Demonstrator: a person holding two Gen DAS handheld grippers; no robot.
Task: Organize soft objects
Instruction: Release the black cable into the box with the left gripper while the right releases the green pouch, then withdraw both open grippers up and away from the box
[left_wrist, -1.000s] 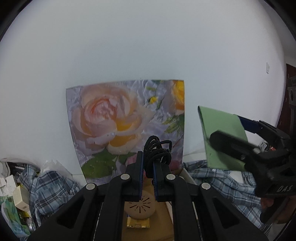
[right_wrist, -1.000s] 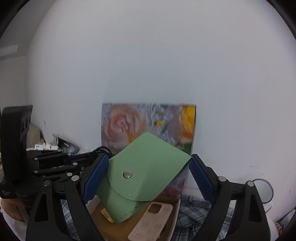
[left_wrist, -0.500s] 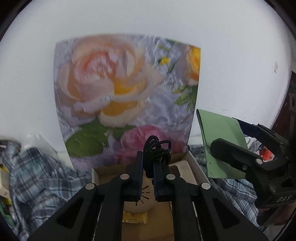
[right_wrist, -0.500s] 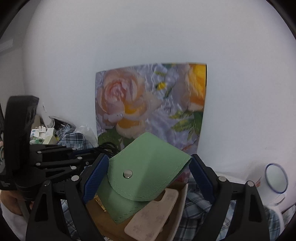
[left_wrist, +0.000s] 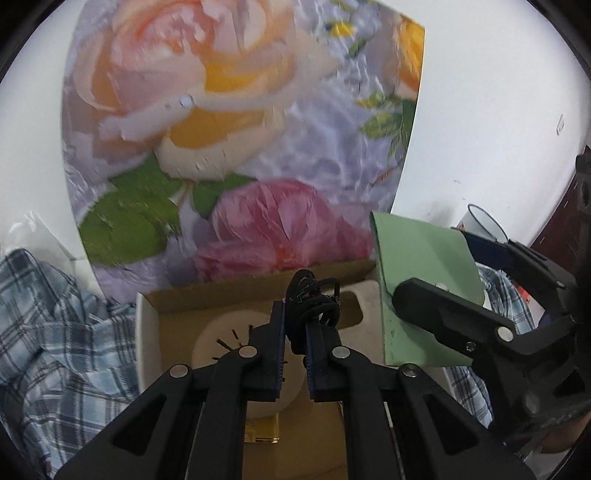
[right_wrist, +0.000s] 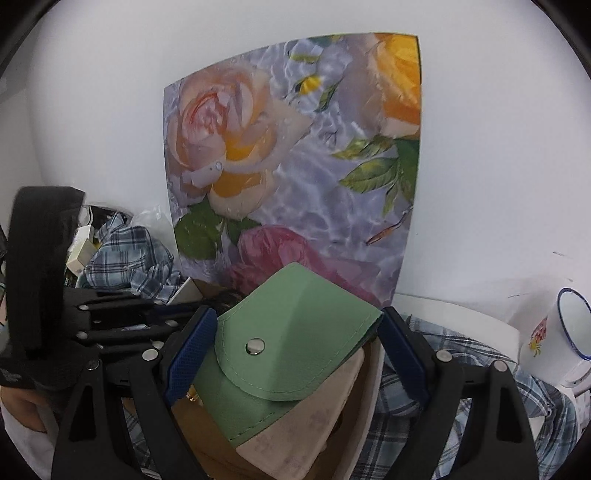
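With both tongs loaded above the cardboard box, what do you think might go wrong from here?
1. The two tongs sit close together over the narrow cardboard box; the left tongs and right tongs could bump.
2. The green pouch spans the right tongs' full gap, gripped only at its edges, so it may slip or tilt out.
3. The box already holds a beige phone case and a round beige item; the black hair ties could land outside.

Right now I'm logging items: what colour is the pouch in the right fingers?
Light green pouch with a silver snap, clearest in the right wrist view.
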